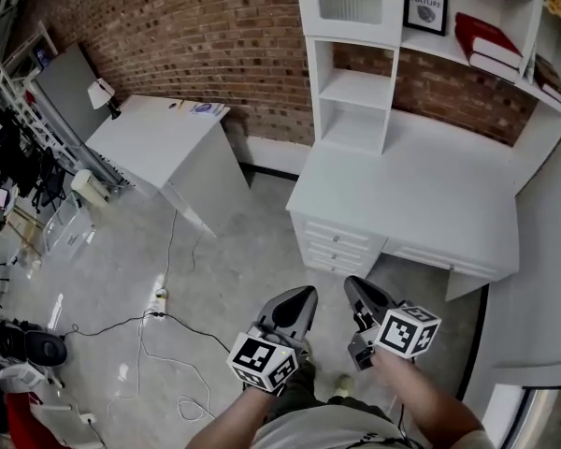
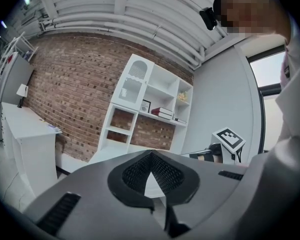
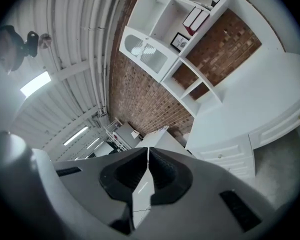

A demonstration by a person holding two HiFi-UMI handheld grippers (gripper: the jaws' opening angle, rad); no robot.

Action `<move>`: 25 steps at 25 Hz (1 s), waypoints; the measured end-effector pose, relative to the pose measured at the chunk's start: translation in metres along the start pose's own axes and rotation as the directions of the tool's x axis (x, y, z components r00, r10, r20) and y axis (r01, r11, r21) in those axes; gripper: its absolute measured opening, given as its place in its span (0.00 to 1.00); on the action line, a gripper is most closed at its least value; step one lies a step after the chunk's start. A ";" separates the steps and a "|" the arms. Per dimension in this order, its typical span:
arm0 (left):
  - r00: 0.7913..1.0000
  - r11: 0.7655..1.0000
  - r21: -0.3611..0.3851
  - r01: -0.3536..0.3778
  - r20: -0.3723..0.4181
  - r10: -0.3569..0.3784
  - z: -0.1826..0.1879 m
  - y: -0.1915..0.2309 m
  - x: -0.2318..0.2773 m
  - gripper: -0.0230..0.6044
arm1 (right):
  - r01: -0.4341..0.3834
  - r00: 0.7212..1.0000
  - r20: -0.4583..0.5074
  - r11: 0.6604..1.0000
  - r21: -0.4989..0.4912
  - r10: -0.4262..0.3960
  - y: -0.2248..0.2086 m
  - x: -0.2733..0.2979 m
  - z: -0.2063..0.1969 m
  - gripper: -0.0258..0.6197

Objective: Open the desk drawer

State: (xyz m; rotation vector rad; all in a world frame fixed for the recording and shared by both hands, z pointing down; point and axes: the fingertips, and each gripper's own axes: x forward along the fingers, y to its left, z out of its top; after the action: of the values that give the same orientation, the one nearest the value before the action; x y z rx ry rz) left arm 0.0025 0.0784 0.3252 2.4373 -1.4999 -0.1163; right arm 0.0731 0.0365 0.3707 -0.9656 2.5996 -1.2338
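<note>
The white desk (image 1: 421,190) with a shelf unit on top stands ahead against the brick wall. A stack of three small drawers (image 1: 335,244) sits under its left end, and a wide shallow drawer (image 1: 441,259) under the top; all are closed. In the head view my left gripper (image 1: 306,292) and right gripper (image 1: 352,282) hang side by side over the floor, short of the drawers and touching nothing. Both are shut and empty. The left gripper (image 2: 151,153) faces the shelf unit in its own view. The right gripper (image 3: 148,149) sees the drawer stack (image 3: 231,156) to its right.
A second white table (image 1: 159,138) stands to the left. Cables and a power strip (image 1: 158,303) lie on the grey floor. A loaded rack (image 1: 19,162) fills the far left. Red books (image 1: 487,45) and a framed picture (image 1: 426,5) sit on the shelves.
</note>
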 end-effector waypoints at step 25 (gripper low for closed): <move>0.980 0.989 -0.010 0.149 -0.129 -0.149 -0.084 0.161 0.148 0.06 | 0.223 0.971 0.011 0.915 0.335 -0.240 -0.223 0.177 -0.051 0.11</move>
State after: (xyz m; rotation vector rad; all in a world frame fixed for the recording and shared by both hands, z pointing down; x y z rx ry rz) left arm -0.0509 -0.1046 0.4613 2.5025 -1.2625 0.0121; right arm 0.0264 -0.1382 0.5964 -1.2373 2.1824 -1.6127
